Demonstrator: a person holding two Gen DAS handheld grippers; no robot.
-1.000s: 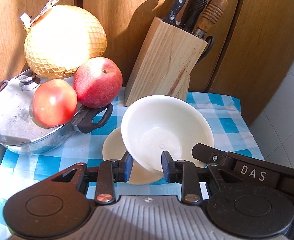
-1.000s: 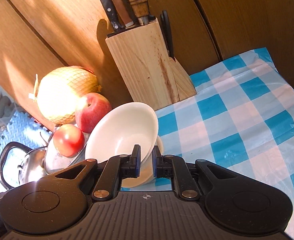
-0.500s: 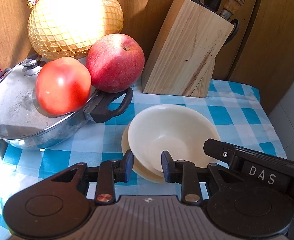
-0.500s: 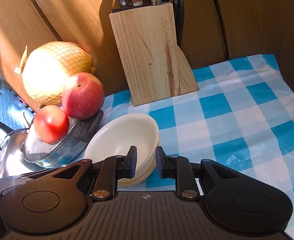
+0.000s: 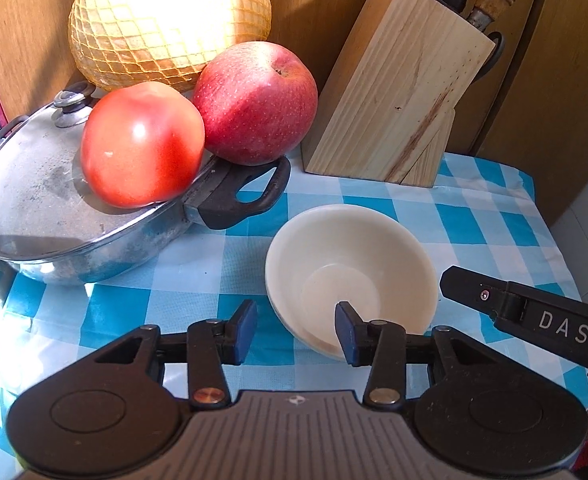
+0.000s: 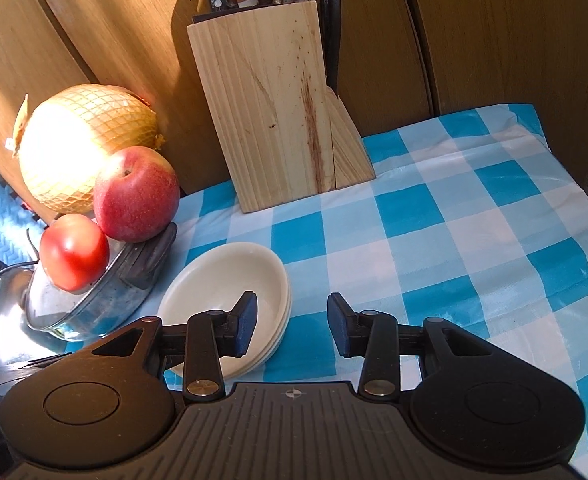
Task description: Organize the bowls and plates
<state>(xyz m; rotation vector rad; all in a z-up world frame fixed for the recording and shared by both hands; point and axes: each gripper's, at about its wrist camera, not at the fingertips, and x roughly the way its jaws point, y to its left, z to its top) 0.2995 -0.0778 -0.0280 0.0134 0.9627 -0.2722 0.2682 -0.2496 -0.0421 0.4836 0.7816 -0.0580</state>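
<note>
Pot [image 5: 73,216]: ahead and left of the left gripper, lid on, a tomato [image 5: 141,144] resting on the lid.
Apple [image 5: 255,102]: ahead of the left gripper, on the pot's black handle, touching the tomato; netted melon [image 5: 169,20] behind both.
Left gripper [image 5: 296,330]: jaws spread wide, holding nothing; its right finger overlaps the bowl's near rim, contact unclear.
Bowl [image 5: 350,276]: cream, upright on the checked tablecloth [image 6: 474,248], just ahead-right of the left gripper; stacked on another cream dish [image 6: 271,346] whose rim shows beneath it.
Knife block [image 6: 277,108]: far ahead, against the wooden wall.
Right gripper [image 6: 291,328]: jaws apart, empty, its left finger over the bowl's right rim.
</note>
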